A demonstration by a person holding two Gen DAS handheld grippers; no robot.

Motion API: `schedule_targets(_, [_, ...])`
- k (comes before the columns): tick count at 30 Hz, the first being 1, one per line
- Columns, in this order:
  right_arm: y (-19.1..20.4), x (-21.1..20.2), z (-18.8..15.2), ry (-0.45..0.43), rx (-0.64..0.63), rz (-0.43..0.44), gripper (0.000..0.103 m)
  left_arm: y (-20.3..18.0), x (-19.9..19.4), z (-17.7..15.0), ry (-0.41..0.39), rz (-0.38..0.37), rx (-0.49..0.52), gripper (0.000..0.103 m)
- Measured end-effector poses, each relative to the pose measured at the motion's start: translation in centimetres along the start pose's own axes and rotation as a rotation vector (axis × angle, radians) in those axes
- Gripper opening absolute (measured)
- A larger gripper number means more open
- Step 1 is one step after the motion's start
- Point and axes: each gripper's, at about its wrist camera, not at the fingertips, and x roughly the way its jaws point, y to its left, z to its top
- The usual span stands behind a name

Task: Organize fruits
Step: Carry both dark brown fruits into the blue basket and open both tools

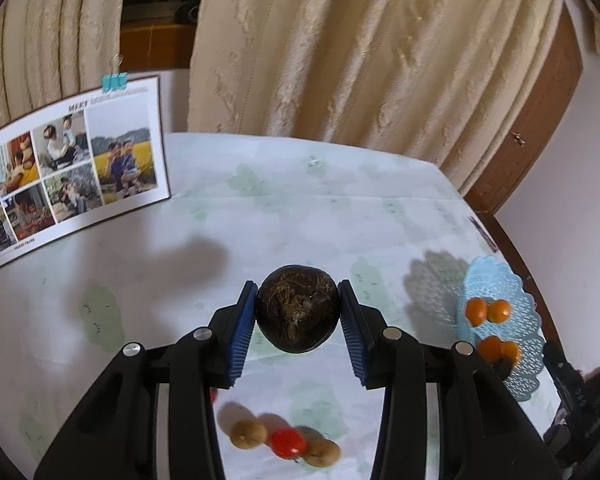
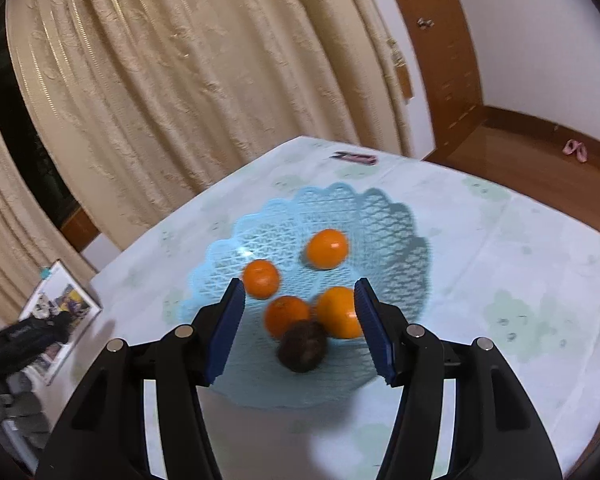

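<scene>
My left gripper [image 1: 298, 294] is shut on a dark brown, hairy round fruit [image 1: 297, 312] and holds it above the table. Below it on the cloth lie two tan round fruits [image 1: 248, 434] and a red tomato [image 1: 287, 443]. A light blue lattice basket [image 1: 518, 308] stands to the right. In the right wrist view the basket [image 2: 380, 216] holds several oranges [image 2: 327, 249] and a dark brown fruit [image 2: 302, 346]. My right gripper [image 2: 300, 294] is open and empty, hovering over the basket's near side.
A photo collage board [image 1: 72, 172] leans at the table's back left. Cream curtains [image 1: 340, 60] hang behind the table. A small pink and dark object [image 2: 355, 157] lies near the far table edge. Wooden floor [image 2: 540, 140] lies beyond the right edge.
</scene>
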Motion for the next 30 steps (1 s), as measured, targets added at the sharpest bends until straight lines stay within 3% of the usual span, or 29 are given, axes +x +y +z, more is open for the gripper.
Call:
schedule_targets(15, [-2.5,-1.7,-1.5,-0.19,-0.032,-0.154,0.059,-8.9,-0.5,-2.8,0.0,-0.062,0.145,0.041])
schedule_targets(30, [-3.2,-2.5,-2.0,-0.266,-0.001,-0.172,0.067,-18.6,2.2,-5.3,0.053,-0.165,0.293,0.041])
